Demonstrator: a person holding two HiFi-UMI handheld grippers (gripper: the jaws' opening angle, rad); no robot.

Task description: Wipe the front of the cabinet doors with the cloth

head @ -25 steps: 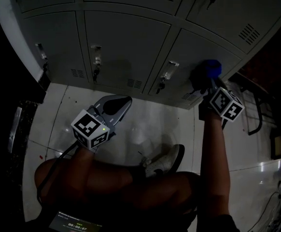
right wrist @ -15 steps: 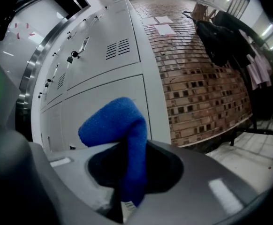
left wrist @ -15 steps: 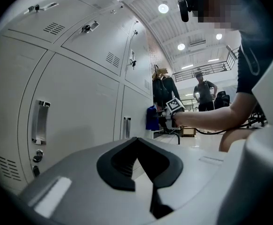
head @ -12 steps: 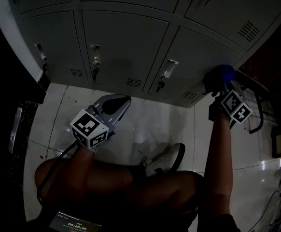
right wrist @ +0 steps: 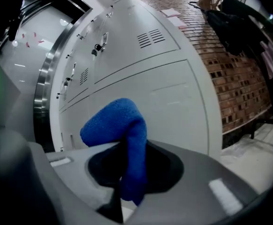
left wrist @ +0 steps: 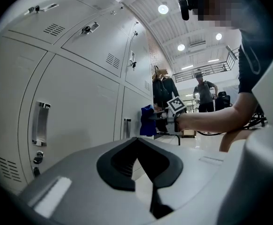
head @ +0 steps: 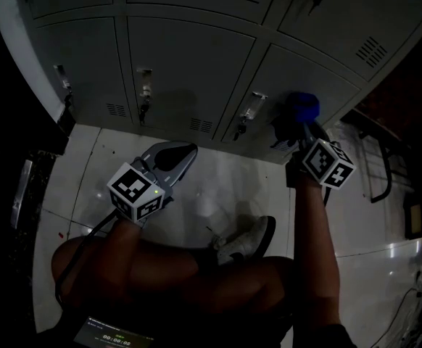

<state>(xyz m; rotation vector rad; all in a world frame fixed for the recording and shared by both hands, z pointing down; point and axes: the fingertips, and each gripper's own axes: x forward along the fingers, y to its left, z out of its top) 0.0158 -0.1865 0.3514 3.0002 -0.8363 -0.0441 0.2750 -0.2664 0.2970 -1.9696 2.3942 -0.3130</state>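
A blue cloth [head: 302,107] is pinched in my right gripper [head: 298,125] and pressed against the lower right grey cabinet door [head: 320,85]. The right gripper view shows the cloth [right wrist: 122,135] folded over the shut jaws, with the door [right wrist: 174,97] just behind it. My left gripper [head: 173,156] hangs low over the floor, away from the doors, shut and empty. The left gripper view shows its jaws closed together, the cloth [left wrist: 147,121] and the right gripper [left wrist: 174,114] far off along the cabinet row.
The cabinet is a grid of grey locker doors with handles [head: 144,85], keys and vent slots. A white tiled floor [head: 218,187] lies below. My knee and a shoe [head: 247,241] are under the grippers. A brick wall [right wrist: 239,74] stands right of the cabinet.
My right gripper swept the cloth right along the lower door, then back left and slightly up. The left gripper has stayed still.
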